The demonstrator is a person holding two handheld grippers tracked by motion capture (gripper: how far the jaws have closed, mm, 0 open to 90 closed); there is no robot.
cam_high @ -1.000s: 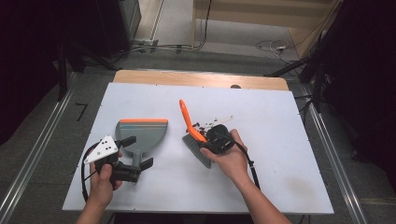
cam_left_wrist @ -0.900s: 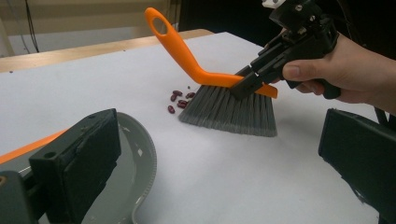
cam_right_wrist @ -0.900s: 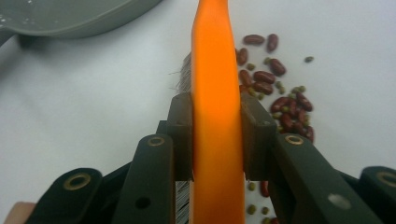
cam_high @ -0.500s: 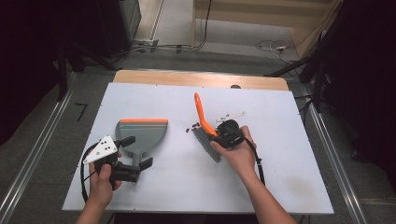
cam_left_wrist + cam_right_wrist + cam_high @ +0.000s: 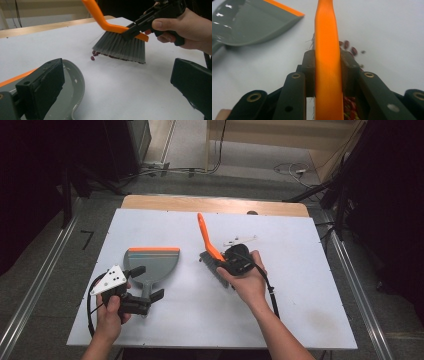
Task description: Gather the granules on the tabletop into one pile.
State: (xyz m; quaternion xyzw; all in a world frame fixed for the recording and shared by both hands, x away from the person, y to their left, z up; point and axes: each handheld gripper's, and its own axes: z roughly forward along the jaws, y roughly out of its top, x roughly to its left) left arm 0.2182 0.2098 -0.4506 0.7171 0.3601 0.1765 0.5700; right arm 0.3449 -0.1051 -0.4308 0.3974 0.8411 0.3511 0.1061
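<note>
A grey dustpan [image 5: 152, 262] with an orange lip lies flat on the white tabletop [image 5: 300, 285], left of centre. My left gripper [image 5: 148, 282] is open, its jaws standing wide on either side of the pan's handle; the pan's curved rim [image 5: 79, 85] shows beside the left jaw. My right gripper [image 5: 227, 262] is shut on the orange handle of a brush [image 5: 207, 242], just above the grey bristles [image 5: 120, 48]. The bristles rest on the table over several dark red beans [image 5: 93, 58]. Handle [image 5: 328, 75], beans [image 5: 347, 45] and dustpan [image 5: 249, 25] appear in the right gripper view.
A wooden strip [image 5: 215, 204] runs along the far side of the table. Metal rails [image 5: 35, 285] flank the table on the floor, and cables [image 5: 285, 170] lie on the floor beyond it. Bare white surface lies between pan and brush.
My right gripper swung the brush to the right, then brought it back a little to the left, toward the dustpan. The left gripper and the dustpan have stayed put.
</note>
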